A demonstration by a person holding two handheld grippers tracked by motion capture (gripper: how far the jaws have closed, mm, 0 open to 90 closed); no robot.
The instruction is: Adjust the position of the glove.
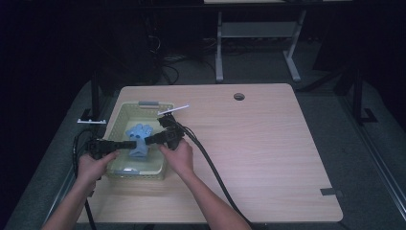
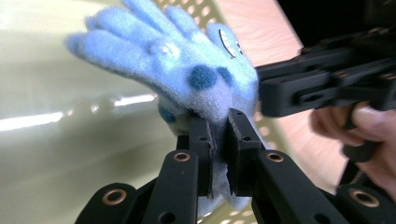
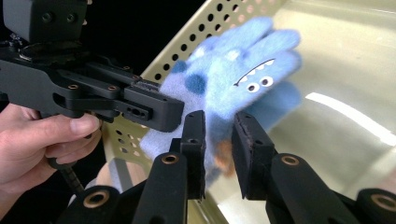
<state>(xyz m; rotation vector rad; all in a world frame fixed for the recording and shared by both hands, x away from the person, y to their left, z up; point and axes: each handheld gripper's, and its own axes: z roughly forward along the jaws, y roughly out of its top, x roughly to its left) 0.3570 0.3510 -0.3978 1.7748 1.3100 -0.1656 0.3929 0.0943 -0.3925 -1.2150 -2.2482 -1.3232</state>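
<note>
A fuzzy blue glove (image 1: 139, 136) with dark spots and a cartoon face hangs inside a pale yellow perforated basket (image 1: 119, 112). My left gripper (image 1: 128, 143) comes in from the left. In the left gripper view the left gripper (image 2: 219, 126) is shut on the glove (image 2: 187, 70) at its cuff edge. My right gripper (image 1: 147, 140) reaches in from the right. In the right gripper view the right gripper (image 3: 218, 130) has the glove's (image 3: 233, 79) cloth between its jaws, which stand slightly apart and do not pinch it. Each gripper faces the other across the glove.
The basket stands at the left side of a wooden table (image 1: 258, 143). Black cables (image 1: 210, 163) trail from the right gripper toward the front edge. A white strip (image 1: 173, 110) lies by the basket's far right corner. A round hole (image 1: 239, 96) is at the table's back.
</note>
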